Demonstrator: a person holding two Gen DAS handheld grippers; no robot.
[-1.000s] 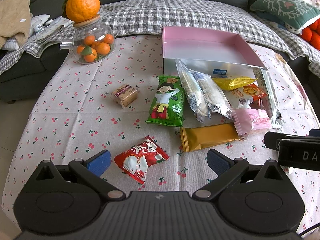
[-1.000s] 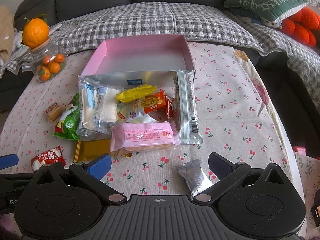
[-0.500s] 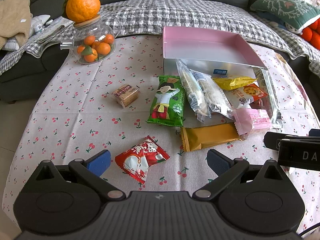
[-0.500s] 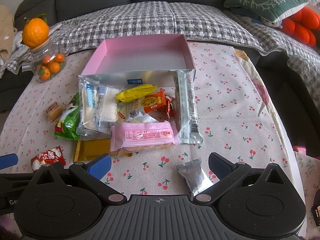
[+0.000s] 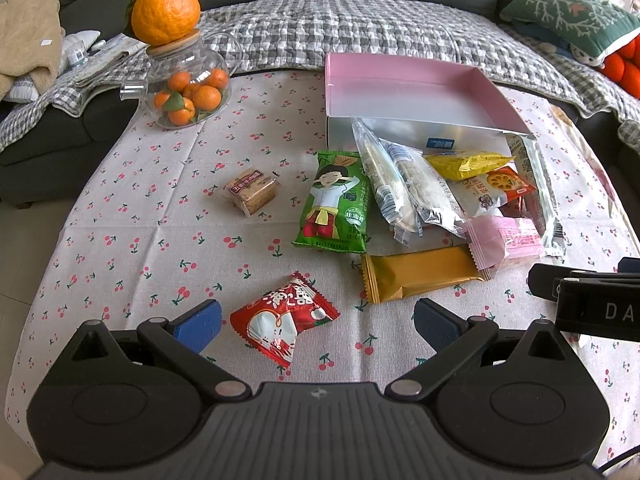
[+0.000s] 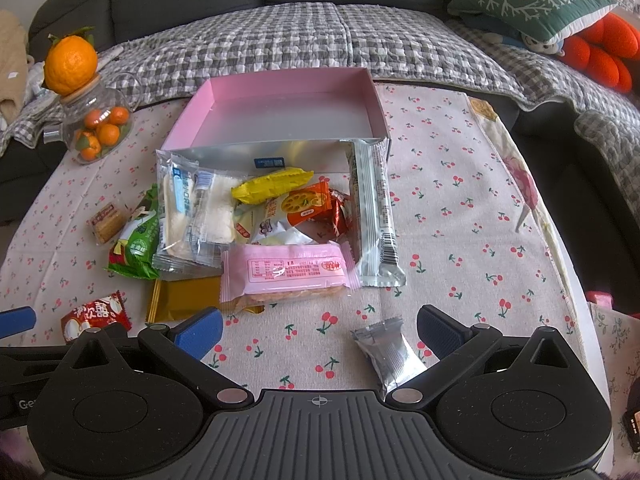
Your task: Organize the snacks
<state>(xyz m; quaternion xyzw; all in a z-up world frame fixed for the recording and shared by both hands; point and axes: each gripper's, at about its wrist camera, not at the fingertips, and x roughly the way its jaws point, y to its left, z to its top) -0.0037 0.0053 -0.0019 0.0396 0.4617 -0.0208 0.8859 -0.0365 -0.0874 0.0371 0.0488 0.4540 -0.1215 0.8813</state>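
Pink box (image 6: 280, 120): bare inside, at 12 o'clock on the bench (image 6: 460, 208).
Glass jar (image 5: 188, 88): small oranges (one big orange on the lid).
Snacks (image 6: 276, 216): heaped against the box front.
My left claw (image 5: 316, 322): apart, around a red packet (image 5: 285, 318).
My right claw (image 6: 318, 330): apart, silver packet (image 6: 386, 350) between.

Tabletop (image 5: 120, 216), cherry-print cloth: pink box (image 5: 404, 88), glass jar (image 5: 186, 84), red packet (image 5: 284, 318), heaped snack packets (image 6: 272, 224).

Box (image 6: 372, 92) sits at twelve o'clock on the table (image 6: 460, 200), snack pile (image 6: 276, 216) just before it, jar (image 6: 96, 128) off at ten.
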